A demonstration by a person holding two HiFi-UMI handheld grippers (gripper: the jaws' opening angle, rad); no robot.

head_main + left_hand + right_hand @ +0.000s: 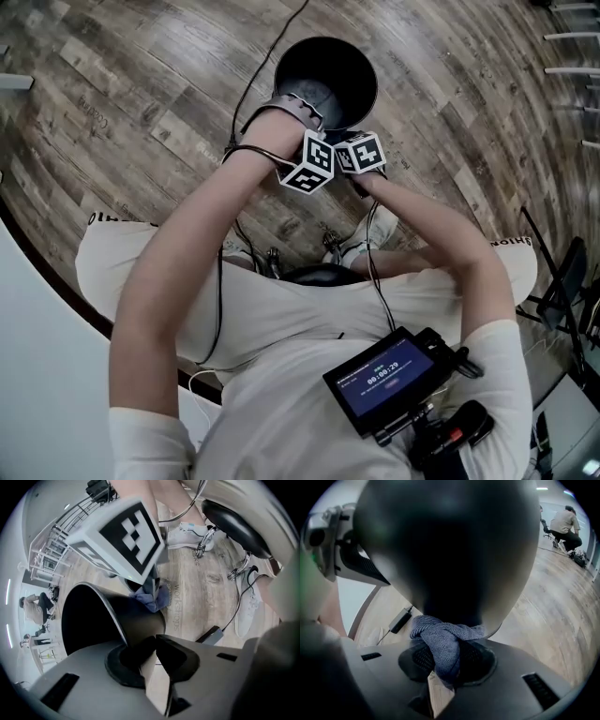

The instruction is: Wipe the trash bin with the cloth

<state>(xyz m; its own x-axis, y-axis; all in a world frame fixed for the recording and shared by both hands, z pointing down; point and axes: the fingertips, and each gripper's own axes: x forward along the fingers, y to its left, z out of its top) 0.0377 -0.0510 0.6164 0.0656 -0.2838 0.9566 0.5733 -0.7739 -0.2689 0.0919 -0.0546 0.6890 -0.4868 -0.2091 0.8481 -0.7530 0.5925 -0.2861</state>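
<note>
Fingers (180, 656) of the left gripper (154, 641) are clenched on the near rim of the trash bin (136, 616), with the thin black wall caught between the two dark pads. Fingers (480, 660) of the right gripper (445, 660) are clamped on the cloth (445, 641), a blue-grey towelling piece bunched into a twisted wad whose upper end presses against the outside wall of the trash bin (450, 550).

From the head view the trash bin (279, 70) sits on the wooden floor (141, 94) just ahead of the seated person's feet, round and black, its open mouth facing the camera. Both forearms reach down to its near side. The left gripper (302, 111) is on the rim, and the right gripper (361, 155) is just beside it, the two marker cubes almost touching.

The left gripper view shows the cloth (152, 597) against the bin's outer wall below the right gripper's marker cube (126, 534), with white shoes (187, 534) and a black stool seat (234, 522) beyond. A power adapter (399, 619) lies on the floor near the bin. A small screen (389, 375) hangs at the person's chest, and another person (565, 524) crouches well away across the room.
</note>
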